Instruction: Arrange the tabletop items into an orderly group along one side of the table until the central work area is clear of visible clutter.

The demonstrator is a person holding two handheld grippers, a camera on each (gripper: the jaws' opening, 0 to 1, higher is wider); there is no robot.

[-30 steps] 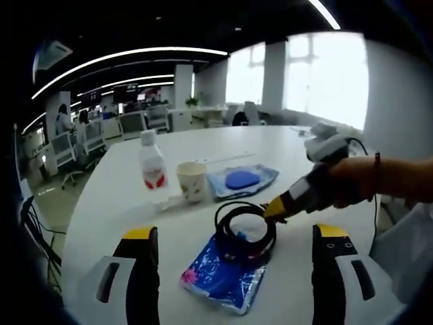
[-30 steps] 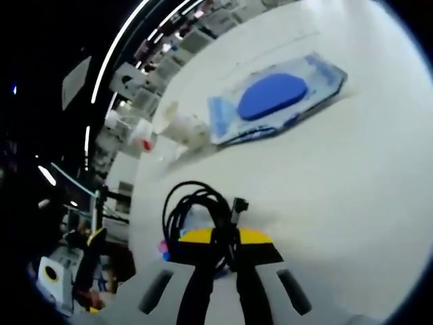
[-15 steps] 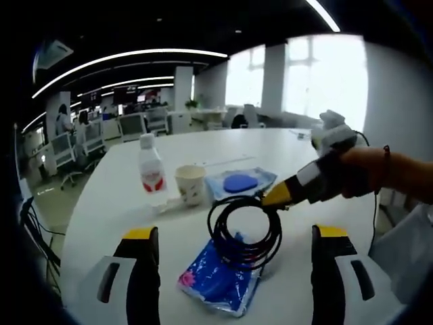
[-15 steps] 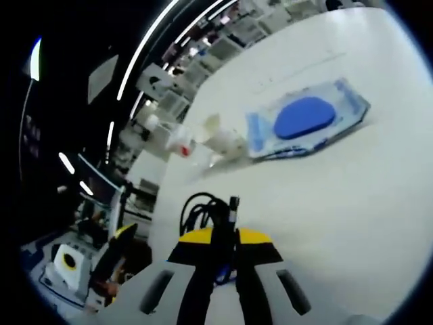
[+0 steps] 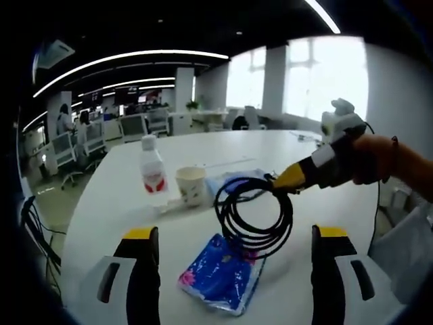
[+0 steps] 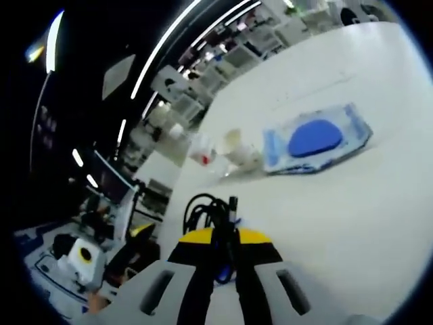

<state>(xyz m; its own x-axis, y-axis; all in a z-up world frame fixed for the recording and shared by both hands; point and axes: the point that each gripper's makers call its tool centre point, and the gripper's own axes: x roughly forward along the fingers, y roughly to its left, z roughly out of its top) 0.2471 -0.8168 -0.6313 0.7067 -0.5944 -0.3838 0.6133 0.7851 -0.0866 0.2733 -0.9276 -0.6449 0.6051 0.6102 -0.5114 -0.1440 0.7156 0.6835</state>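
1. My right gripper (image 5: 292, 179) is clamped on the cable (image 5: 254, 215), jaws pinched narrow with the black coil caught between them; in the right gripper view the coil (image 6: 211, 211) sits just above my yellow pads.
2. A second ago the coil lay on the blue pack (image 5: 222, 272); now it hangs clear of it in the air, and the pack is bare on the table (image 5: 122, 203).
3. My left gripper (image 5: 230, 271) holds nothing, jaws wide, straddling the pack near the table's near edge.
4. Further out, toward the far-left side, the bottle (image 5: 153, 171), the cup (image 5: 191, 184) and the clear pack with the blue disc (image 6: 316, 140) stand in a loose row, bottle and cup just beside each other.
5. My reading: the lift is done, so the cable is ready to be carried to that row; the pack stays in the middle and needs moving next.
6. The coil swings loose, so it could snag the cup on the way.
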